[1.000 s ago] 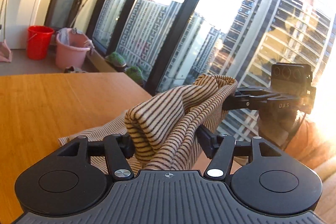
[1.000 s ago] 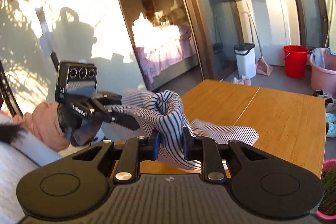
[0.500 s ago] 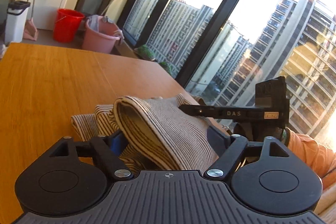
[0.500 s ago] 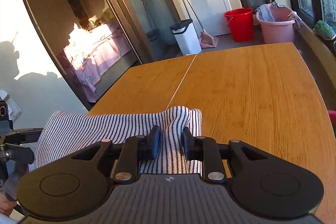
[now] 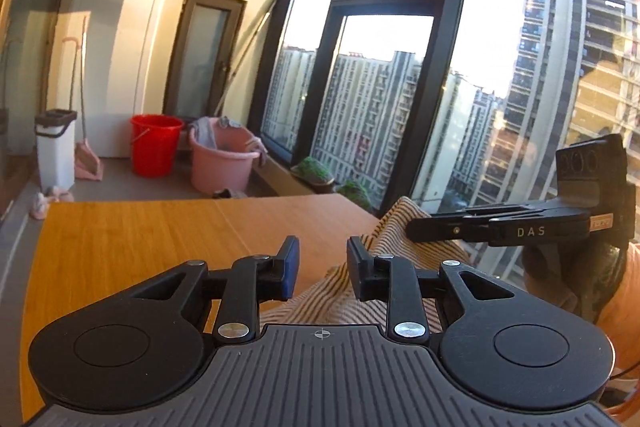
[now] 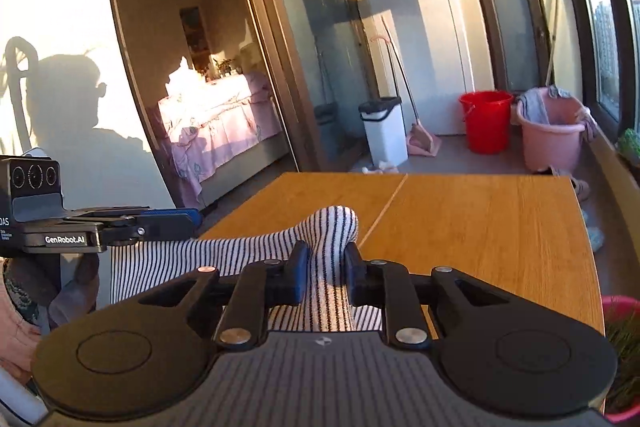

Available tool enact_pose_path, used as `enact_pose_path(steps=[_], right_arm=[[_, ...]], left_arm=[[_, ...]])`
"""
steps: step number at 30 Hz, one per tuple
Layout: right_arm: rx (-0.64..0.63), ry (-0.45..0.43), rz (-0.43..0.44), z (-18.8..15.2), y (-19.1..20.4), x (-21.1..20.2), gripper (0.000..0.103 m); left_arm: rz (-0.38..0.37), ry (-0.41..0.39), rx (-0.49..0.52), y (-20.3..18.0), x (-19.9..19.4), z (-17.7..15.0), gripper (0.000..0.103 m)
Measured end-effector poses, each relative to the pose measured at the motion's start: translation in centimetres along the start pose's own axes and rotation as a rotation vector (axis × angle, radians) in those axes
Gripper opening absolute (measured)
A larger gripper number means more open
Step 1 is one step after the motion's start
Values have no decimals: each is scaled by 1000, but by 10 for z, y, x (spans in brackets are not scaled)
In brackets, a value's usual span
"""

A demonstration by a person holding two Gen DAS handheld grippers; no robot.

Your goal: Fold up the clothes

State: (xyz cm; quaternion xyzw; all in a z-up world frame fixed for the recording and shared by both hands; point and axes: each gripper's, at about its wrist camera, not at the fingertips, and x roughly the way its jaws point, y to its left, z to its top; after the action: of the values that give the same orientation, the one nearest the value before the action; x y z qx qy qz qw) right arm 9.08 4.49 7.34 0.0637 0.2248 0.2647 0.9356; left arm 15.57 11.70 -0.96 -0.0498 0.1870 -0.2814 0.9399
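Striped cloth, white with dark lines, lies across the near edge of the wooden table, and a bunched fold of it rises between the fingers of the right gripper, which are pinched in on it from both sides. That firm hold on a gathered ridge suggests the right side is acting as the anchor, keeping an edge of the garment under control while the rest is arranged. The left gripper stands with its jaws parted and nothing between them; in its own view the cloth sits just beside and under the right-hand finger, not clamped. Seen from the right wrist, the left gripper hovers close above the far stretch of the fabric, placed where it could take a fresh corner. My judgement is that a fold is partly made and the free gripper is between grips. Beyond the table stand a red bucket and a pink tub, well clear of the work.
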Motion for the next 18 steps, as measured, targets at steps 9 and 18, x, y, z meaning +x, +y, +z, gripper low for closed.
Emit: enact_pose_path(steps=[9, 18], right_arm=[[133, 117, -141, -24, -45, 63, 18], [100, 49, -74, -20, -32, 44, 27]], left_arm=[[-143, 90, -145, 16, -14, -9, 83], [-163, 115, -178, -2, -5, -29, 43]])
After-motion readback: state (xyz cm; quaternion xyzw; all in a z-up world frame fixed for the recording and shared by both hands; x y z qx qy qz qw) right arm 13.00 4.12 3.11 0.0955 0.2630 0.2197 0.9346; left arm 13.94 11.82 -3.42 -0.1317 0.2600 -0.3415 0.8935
